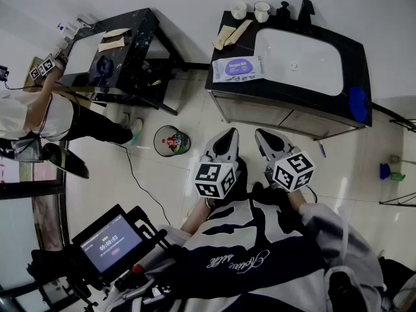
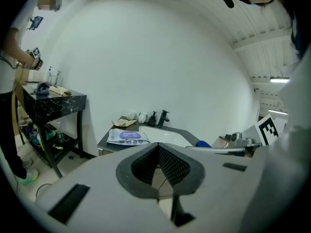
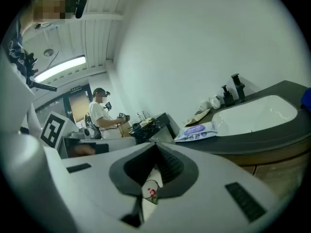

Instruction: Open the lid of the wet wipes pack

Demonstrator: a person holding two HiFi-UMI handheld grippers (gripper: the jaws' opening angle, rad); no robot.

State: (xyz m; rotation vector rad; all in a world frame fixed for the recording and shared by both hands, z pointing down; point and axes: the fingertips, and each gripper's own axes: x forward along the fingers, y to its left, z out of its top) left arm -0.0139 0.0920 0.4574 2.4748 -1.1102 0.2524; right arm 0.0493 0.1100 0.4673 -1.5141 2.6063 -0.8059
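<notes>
Nothing is being opened yet: the wet wipes pack (image 1: 238, 68) is lying untouched on the desk (image 1: 273, 91) at twelve o'clock, while the left tool (image 1: 231, 134) and right tool (image 1: 261, 135) are being held closed and empty, well apart from it.

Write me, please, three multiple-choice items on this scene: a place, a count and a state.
1. Where is the wet wipes pack? A on the counter beside the basin; B in the basin; C on the floor.
2. How many white cups stand at the counter's back? A one; B two; C four.
3. The left claw is: A wide open; B shut on the pack; C shut, empty.
Answers: A, it lies on the dark top; B, two stand side by side; C, its jaws meet on nothing.
</notes>
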